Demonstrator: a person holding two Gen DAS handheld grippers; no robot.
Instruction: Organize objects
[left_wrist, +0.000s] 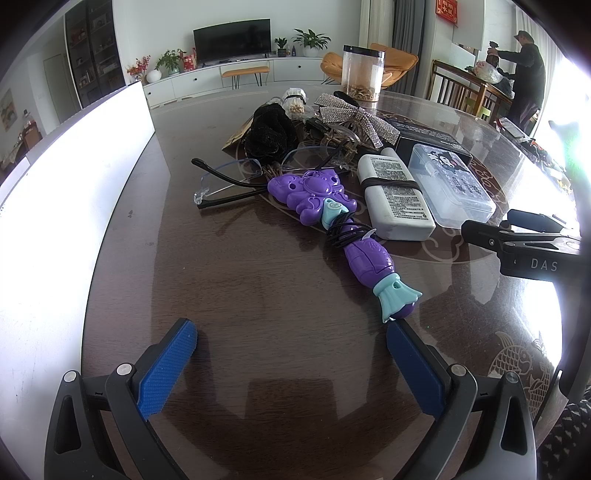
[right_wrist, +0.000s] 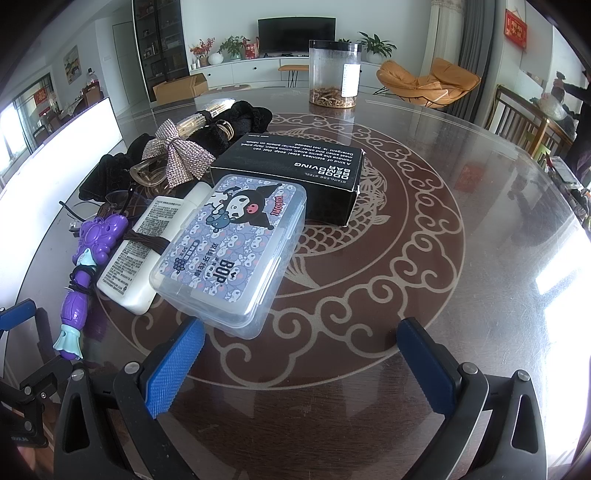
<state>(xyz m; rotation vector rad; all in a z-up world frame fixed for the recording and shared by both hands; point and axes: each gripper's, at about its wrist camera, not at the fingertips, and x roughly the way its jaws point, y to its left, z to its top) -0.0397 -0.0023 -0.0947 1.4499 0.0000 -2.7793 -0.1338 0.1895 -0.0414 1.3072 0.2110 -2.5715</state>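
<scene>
**Tabletop clutter: handling notes, taken from the tongs outward**

Left tongs (left_wrist: 291, 339): spread wide, holding nothing, low over the tabletop (left_wrist: 229, 295). The right-hand blue pad sits just beside the teal tail end of the purple toy wand.

Right tongs (right_wrist: 303, 339): likewise spread wide and empty. The left pad stands just short of the near corner of the clear plastic case.

Landmark: purple toy wand (left_wrist: 332, 218), lying diagonally, tail end nearest the left tongs.
- Wand: hard moulded plastic, probably light and stiff; a black cord is wound round its narrow neck. Judged best taken across the slim handle below the cord; the broad ornate head would sit poorly between flat pads.
- White bottle (left_wrist: 395, 195), just right of the wand, lying flat, banded with a dark elastic. Smooth and likely slippery; take across its narrow sides.
- Clear plastic case (right_wrist: 232, 251), right of the bottle and touching it, one edge resting up on the black carton (right_wrist: 291, 173). Rigid, light, lid may flex; grip the short sides.
- Spectacles (left_wrist: 236, 177), left of the wand's head, touching it. Fragile; lift by the frame, not the lens.
- Black fabric piece (left_wrist: 271, 134), rhinestone bow (left_wrist: 351, 118) and hair claw: beyond the wand's head, heaped. Soft or snaggy.
- Clear jar (left_wrist: 362, 72): far beyond, upright.
</scene>
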